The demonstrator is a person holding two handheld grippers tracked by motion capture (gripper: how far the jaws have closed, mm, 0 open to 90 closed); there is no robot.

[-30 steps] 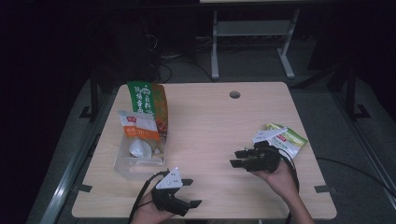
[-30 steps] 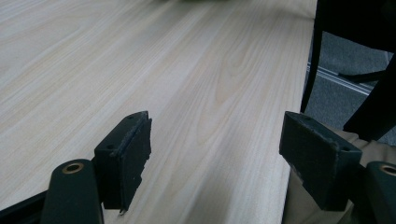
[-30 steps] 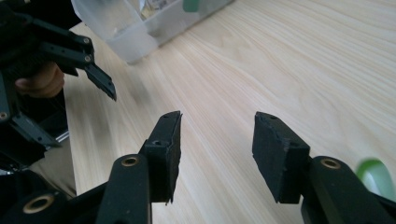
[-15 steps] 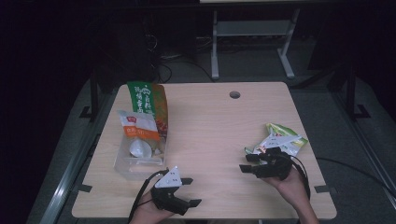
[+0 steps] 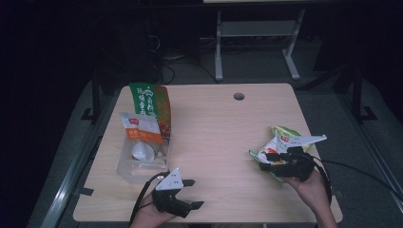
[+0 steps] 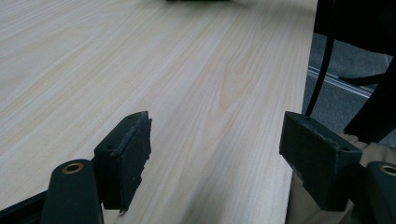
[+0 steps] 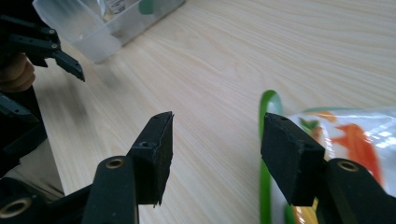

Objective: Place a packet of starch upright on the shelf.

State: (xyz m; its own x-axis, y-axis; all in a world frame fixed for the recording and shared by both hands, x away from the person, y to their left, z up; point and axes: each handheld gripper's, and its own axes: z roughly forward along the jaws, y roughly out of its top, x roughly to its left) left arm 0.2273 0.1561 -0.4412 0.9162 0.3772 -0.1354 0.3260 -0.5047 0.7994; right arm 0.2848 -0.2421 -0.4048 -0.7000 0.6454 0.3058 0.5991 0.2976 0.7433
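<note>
right gripper (image 5: pixel 263 160) hovering by packets (image 5: pixel 285 140) at table's right edge, jaws just opening, nothing clamped, lining up a pick | left gripper (image 5: pixel 191 193) idling agape, near edge | bin (image 5: pixel 124 168) waiting left

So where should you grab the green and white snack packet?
Probably by the green edge nearest the right tool, coming in level from the table's middle. The snack packet is thin and crumpled, and that edge lies just beside the open jaws, so little reaching is needed.
</note>
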